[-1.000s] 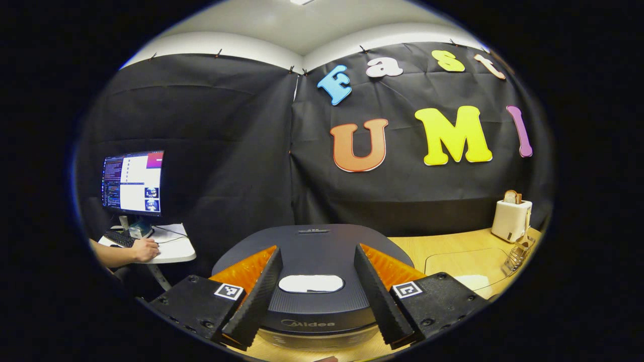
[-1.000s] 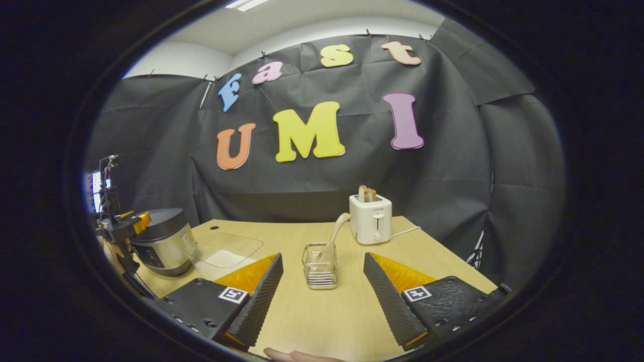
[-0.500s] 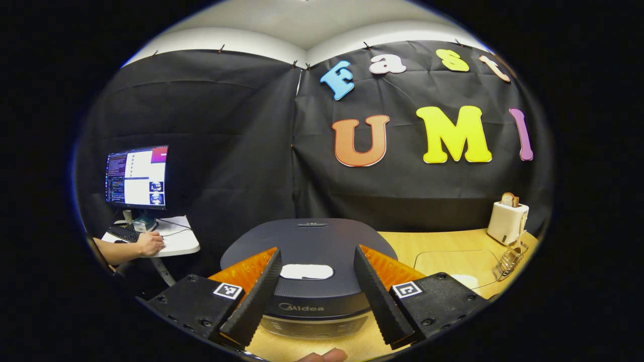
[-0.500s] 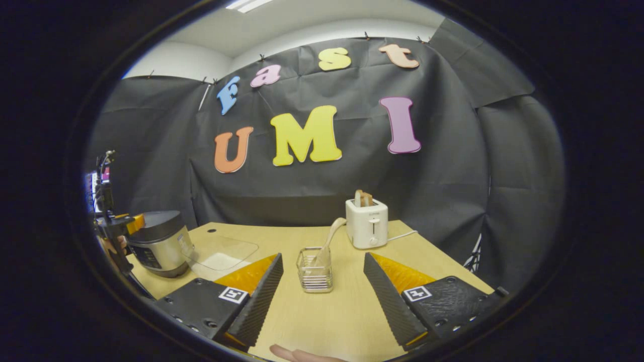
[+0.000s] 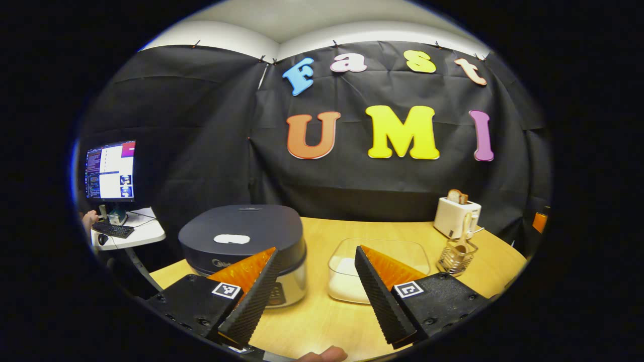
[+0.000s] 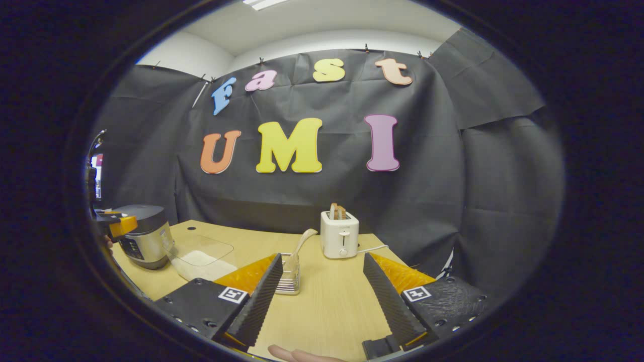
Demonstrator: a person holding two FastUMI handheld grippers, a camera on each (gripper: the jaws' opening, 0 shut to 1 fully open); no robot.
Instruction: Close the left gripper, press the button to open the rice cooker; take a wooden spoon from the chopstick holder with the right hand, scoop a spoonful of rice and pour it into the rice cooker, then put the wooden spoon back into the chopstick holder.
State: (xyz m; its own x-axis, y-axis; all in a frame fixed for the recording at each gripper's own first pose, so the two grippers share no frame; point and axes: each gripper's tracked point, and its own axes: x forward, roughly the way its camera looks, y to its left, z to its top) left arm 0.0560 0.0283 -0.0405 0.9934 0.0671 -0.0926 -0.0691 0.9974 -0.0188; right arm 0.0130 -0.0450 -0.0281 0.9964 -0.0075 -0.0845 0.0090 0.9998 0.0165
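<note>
Left tongs (image 5: 312, 294) spread wide, holding nothing; must be pressed together before the press. Rice cooker (image 5: 244, 246) sits far-left on the desk (image 5: 322, 322), lid down, w/ its pale button (image 5: 231, 239) on the lid top, up and left of the tongs, apart from them. Cooker looks heavy and stable, so a firm downward push shouldn't slide it.

Right tongs (image 6: 322, 296) also spread, empty. Wooden spoon (image 6: 302, 241) stands tilted in the wire chopstick holder (image 6: 289, 274), just beyond the left finger. Spoon likely light, stiff, smooth; grip mid-handle above the rim. Holder is light and may tip. Rice container (image 6: 201, 256) lies betw. cooker and holder.
</note>
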